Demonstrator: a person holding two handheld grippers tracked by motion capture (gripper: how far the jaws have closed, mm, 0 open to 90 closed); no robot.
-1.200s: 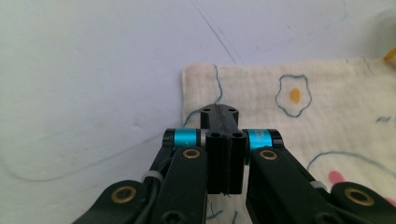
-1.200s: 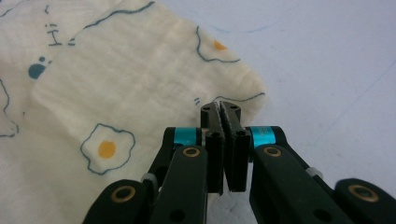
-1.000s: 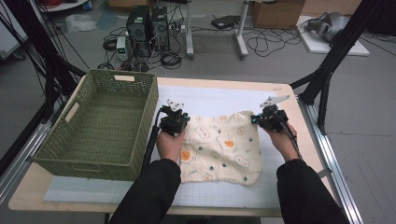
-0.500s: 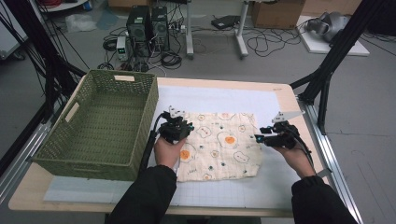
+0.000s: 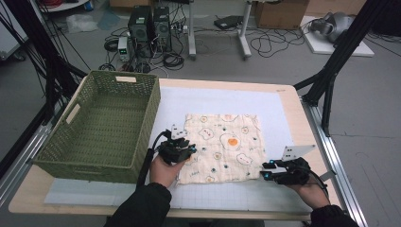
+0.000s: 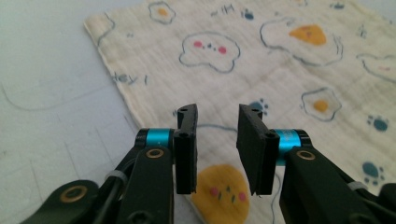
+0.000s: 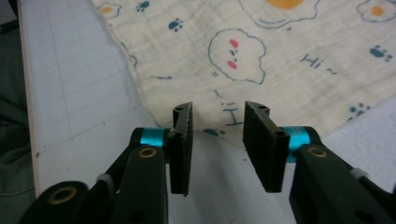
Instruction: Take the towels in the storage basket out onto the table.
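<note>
Printed cloth [image 5: 222, 146] is spread flat on the surface [image 5: 283, 101] beside the basket [image 5: 101, 125], with left tongs [image 6: 217, 149] and right tongs [image 7: 217, 147] parted, nothing clamped, just reopened and aimed at its near corners, presumably for a fold.

Empty green woven basket [image 5: 101, 125] at table's [image 5: 293, 101] left, white grid mat [image 5: 222, 99], computer towers [image 5: 150, 23] behind
</note>
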